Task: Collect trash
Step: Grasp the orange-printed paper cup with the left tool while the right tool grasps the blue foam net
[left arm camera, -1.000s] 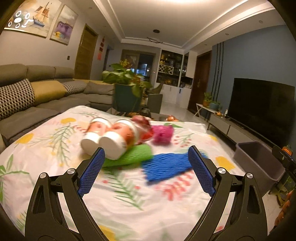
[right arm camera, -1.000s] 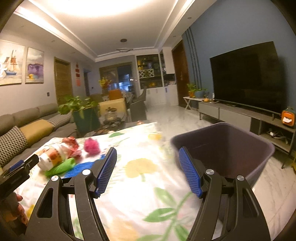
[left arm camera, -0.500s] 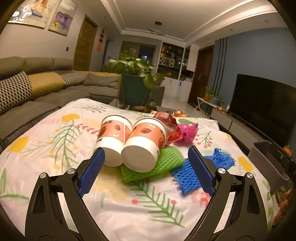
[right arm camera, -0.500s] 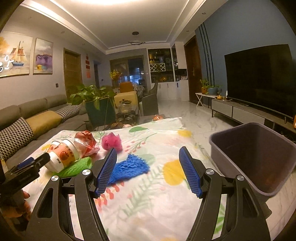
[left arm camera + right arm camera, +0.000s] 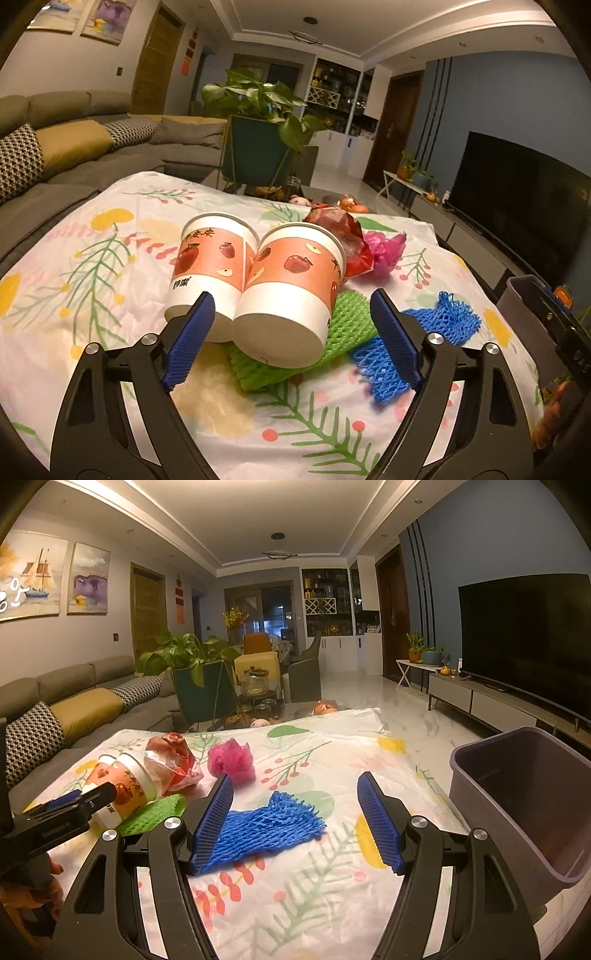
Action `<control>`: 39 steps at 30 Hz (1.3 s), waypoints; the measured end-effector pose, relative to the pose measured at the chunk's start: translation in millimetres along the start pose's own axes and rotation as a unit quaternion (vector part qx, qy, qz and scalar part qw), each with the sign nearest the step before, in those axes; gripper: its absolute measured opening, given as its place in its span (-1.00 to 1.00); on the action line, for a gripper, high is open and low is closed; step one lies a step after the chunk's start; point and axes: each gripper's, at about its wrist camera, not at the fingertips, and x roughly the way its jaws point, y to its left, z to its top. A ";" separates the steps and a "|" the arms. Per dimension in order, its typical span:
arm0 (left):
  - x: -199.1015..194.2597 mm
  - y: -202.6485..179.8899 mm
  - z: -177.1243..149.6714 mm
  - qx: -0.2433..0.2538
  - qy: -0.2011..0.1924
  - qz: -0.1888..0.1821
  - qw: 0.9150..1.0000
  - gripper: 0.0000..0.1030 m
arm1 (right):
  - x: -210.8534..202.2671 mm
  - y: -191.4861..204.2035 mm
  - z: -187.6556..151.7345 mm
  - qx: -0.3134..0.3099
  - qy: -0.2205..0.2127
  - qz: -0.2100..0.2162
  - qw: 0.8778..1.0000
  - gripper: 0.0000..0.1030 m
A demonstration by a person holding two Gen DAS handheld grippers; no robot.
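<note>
A grey sofa lines the wall beneath two paintings; opposite it, a dark television hangs on a blue wall above marble floor.

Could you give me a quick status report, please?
Left gripper open, at right paper cup. Right gripper open over blue foam net. Bin empty.

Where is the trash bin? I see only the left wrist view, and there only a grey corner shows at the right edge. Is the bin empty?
Observer: In the right wrist view the bin stands beside the table's right edge, and the part of its inside that shows looks empty.
Operator: Is the right gripper holding anything?
Observer: No. The right gripper is open, above the blue net.
Operator: How does the pink ball lie?
Observer: The pink ball lies on the cloth beside the red wrapper, beyond the blue net.
</note>
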 end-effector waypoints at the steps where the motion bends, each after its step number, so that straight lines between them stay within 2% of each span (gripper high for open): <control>1: 1.1 -0.9 -0.7 0.001 0.003 -0.001 1.000 0.53 | 2.5 0.8 -0.6 -0.003 0.003 0.000 1.000 0.33; 5: 6.3 -0.8 -3.2 0.002 0.016 -0.004 1.000 0.30 | 11.4 3.6 -4.0 -0.007 0.017 -0.003 1.000 0.33; 7: 8.3 1.5 -4.5 -0.002 0.022 -0.003 1.000 0.11 | 16.4 3.1 -5.0 -0.006 0.027 -0.001 1.000 0.33; 13: 7.6 0.2 -7.4 0.001 0.023 -0.011 1.000 0.09 | 27.6 2.9 -4.9 0.000 0.048 0.000 0.999 0.33; 22: -16.0 -3.9 -8.6 0.003 -0.015 -0.018 1.000 0.08 | 59.3 2.4 -11.6 -0.002 0.116 -0.004 0.993 0.33; 28: -38.4 -1.5 -14.1 -0.011 -0.036 -0.026 0.999 0.08 | 76.4 0.1 -17.7 0.002 0.163 -0.004 0.987 0.17; 30: -46.6 -0.5 -16.4 -0.016 -0.042 -0.028 0.999 0.07 | 76.6 2.5 -18.5 -0.005 0.164 -0.004 0.986 0.02; 32: -54.3 1.4 -18.6 -0.023 -0.048 -0.029 0.998 0.07 | 74.9 6.2 -19.6 -0.014 0.164 -0.002 0.986 -0.37; 33: -59.3 2.3 -19.8 -0.027 -0.052 -0.029 0.998 0.07 | 75.0 8.2 -20.2 -0.019 0.165 0.001 0.986 -0.46; 35: -66.7 2.8 -21.9 -0.032 -0.057 -0.029 0.997 0.07 | 75.8 10.7 -20.7 -0.024 0.168 0.007 0.985 -0.83; 39: -80.8 7.5 -26.9 -0.040 -0.063 -0.017 0.997 0.08 | 67.7 13.0 -20.1 -0.028 0.157 0.017 0.987 -0.90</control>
